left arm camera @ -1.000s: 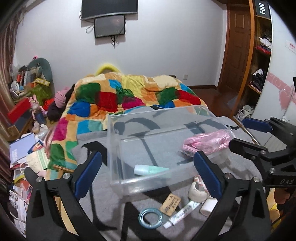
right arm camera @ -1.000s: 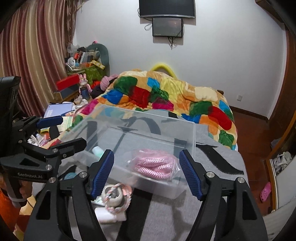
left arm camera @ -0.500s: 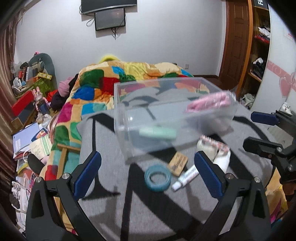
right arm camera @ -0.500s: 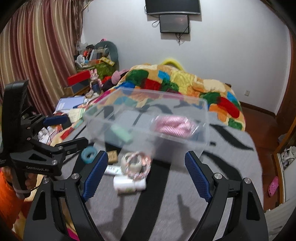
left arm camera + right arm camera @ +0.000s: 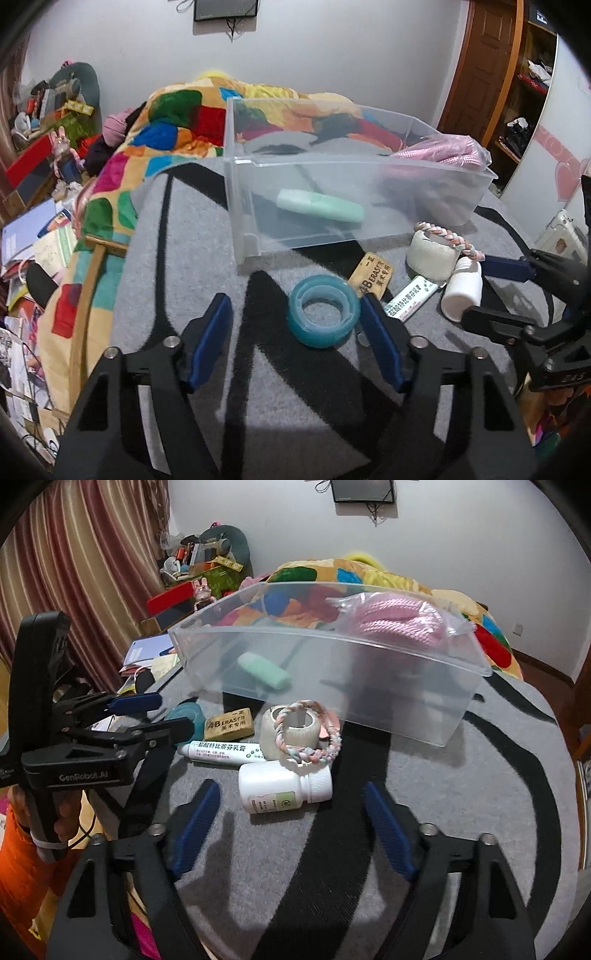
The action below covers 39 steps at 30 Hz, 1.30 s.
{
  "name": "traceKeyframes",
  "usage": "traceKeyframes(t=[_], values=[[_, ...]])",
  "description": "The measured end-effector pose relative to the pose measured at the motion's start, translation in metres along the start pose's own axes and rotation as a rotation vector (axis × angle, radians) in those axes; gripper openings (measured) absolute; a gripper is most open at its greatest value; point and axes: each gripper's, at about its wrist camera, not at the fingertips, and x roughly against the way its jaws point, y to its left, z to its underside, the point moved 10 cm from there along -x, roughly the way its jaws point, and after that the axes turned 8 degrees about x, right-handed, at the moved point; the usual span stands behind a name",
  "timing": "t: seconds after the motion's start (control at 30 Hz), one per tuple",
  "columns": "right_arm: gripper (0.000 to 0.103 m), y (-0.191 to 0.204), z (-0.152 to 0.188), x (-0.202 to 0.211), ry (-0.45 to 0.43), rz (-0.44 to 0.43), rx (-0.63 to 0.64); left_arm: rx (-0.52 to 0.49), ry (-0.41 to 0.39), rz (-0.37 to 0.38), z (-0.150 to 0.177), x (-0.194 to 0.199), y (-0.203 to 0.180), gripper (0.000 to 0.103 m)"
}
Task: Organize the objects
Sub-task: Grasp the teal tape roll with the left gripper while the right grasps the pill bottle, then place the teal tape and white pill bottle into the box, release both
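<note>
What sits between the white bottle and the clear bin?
In the right wrist view, a white tape roll with a braided band lies between bottle and bin.

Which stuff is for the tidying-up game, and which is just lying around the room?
For tidying:
clear bin, with a green tube and pink rope inside
tape roll
eraser
ointment tube
white bottle
bandage roll
braided band

Just lying about:
quilt
books
curtain
door
</note>
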Motion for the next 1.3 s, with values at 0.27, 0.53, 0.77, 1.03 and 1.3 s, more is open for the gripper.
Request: traceKeyframes(t=[0.27, 0.53, 0.77, 1.03, 1.3], values=[[0.047, 0.012, 0.003, -0.001, -0.002, -0.007, 0.025, -0.031, -0.009, 0.015, 0.004, 0.003, -0.012, 0.039], [0.047, 0.008, 0.014, 0.019, -0.009, 0.022, 0.036, -0.024, -0.044, 0.020, 0.003, 0.022, -0.011, 0.039], [0.047, -0.008, -0.007, 0.053, -0.093, 0.055, 0.007, -0.028, -0.114, 0.029, -0.019, 0.048, -0.014, 0.039], [0.047, -0.016, -0.067, 0.071, -0.210, 0.094, 0.004, -0.054, -0.204, 0.028, -0.059, 0.065, -0.023, 0.039], [0.047, -0.028, -0.111, 0.036, -0.189, 0.098, 0.001, -0.032, -0.181, 0.019, -0.094, 0.038, -0.021, 0.039]])
